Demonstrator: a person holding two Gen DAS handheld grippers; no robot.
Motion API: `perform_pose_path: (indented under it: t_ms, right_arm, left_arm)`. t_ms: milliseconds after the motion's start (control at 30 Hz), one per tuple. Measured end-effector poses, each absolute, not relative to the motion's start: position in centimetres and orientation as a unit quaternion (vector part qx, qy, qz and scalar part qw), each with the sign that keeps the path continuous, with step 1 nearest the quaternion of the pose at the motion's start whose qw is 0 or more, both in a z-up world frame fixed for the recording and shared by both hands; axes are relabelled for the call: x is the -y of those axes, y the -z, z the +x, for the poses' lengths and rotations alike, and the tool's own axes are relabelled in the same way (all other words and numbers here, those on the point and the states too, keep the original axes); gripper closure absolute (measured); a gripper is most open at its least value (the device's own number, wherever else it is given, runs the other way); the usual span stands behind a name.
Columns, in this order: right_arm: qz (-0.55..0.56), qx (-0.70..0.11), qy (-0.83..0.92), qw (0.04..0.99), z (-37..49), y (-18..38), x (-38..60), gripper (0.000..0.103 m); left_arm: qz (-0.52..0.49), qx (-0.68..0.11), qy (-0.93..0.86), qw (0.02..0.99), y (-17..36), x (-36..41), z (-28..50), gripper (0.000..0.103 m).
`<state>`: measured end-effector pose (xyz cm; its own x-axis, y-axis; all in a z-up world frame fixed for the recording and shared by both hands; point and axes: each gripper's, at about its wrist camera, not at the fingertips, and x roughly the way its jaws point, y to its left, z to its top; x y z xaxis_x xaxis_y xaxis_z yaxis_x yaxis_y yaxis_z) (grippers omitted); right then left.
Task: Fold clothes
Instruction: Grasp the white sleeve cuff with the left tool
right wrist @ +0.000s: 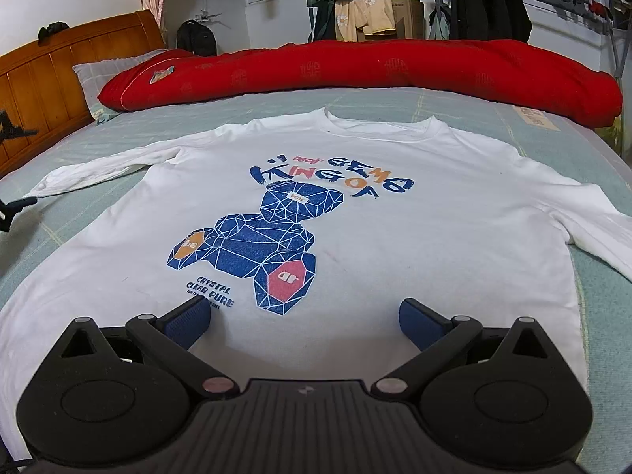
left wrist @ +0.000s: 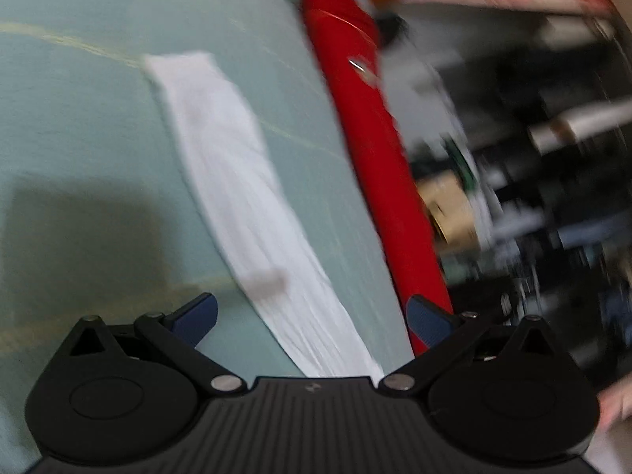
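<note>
A white sleeve [left wrist: 237,181] is being lined up lengthwise ahead of the spread, empty left gripper [left wrist: 312,318], while the right gripper [right wrist: 304,322] is being held agape over the shirt [right wrist: 395,229].

Red quilt [right wrist: 355,71], grey pillow [right wrist: 106,71], wooden headboard [right wrist: 51,75]

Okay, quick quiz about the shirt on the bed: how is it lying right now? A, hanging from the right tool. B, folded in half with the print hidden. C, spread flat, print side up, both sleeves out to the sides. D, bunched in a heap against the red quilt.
C: in the right wrist view the shirt lies flat on the bed with its bear print up and sleeves spread, and the right tool is open and empty.
</note>
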<state>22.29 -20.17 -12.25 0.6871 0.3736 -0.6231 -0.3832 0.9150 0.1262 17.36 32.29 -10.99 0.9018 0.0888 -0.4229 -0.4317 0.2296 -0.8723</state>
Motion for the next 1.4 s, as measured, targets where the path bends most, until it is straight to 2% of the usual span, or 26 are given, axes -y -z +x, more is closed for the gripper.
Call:
perform_pose_path:
  t_ms: [133,233,300,400,567,933,1133,1200,1400]
  right_arm:
    - [-0.007,-0.336,-0.206,0.919,22.2,12.3,20.1,0.000]
    - [-0.008,-0.334,-0.205,0.920,22.2,12.4,20.1,0.000]
    - [-0.009,-0.333,-0.205,0.920,22.2,12.4,20.0,0.000]
    - [-0.009,-0.332,-0.205,0.921,22.2,12.5,20.0,0.000]
    - [-0.010,-0.330,-0.205,0.921,22.3,12.6,19.9,0.000]
    - [-0.008,-0.328,-0.206,0.922,22.3,12.6,19.9,0.000]
    - [-0.008,-0.328,-0.206,0.922,22.3,12.6,19.9,0.000]
    - [-0.009,-0.328,-0.206,0.922,22.3,12.6,19.9,0.000]
    - [-0.009,-0.328,-0.206,0.922,22.3,12.6,19.9,0.000]
  left_arm:
    - [-0.615,-0.122,-0.192,0.755,12.5,-33.7,17.8,0.005]
    - [-0.605,-0.118,-0.204,0.761,12.8,-34.3,18.6,0.010]
    - [-0.601,-0.126,-0.213,0.760,13.4,-35.1,18.8,0.028]
    - [-0.602,-0.131,-0.222,0.756,14.1,-36.1,19.0,0.042]
    - [-0.604,-0.136,-0.229,0.751,14.8,-36.9,20.0,0.055]
    - [-0.614,-0.100,-0.231,0.748,15.9,-38.5,21.7,0.062]
    - [-0.614,-0.096,-0.236,0.747,16.7,-39.9,22.9,0.078]
    - [-0.609,-0.100,-0.240,0.749,16.8,-40.2,23.4,0.086]
    - [-0.589,-0.116,-0.246,0.761,16.5,-40.1,23.7,0.090]
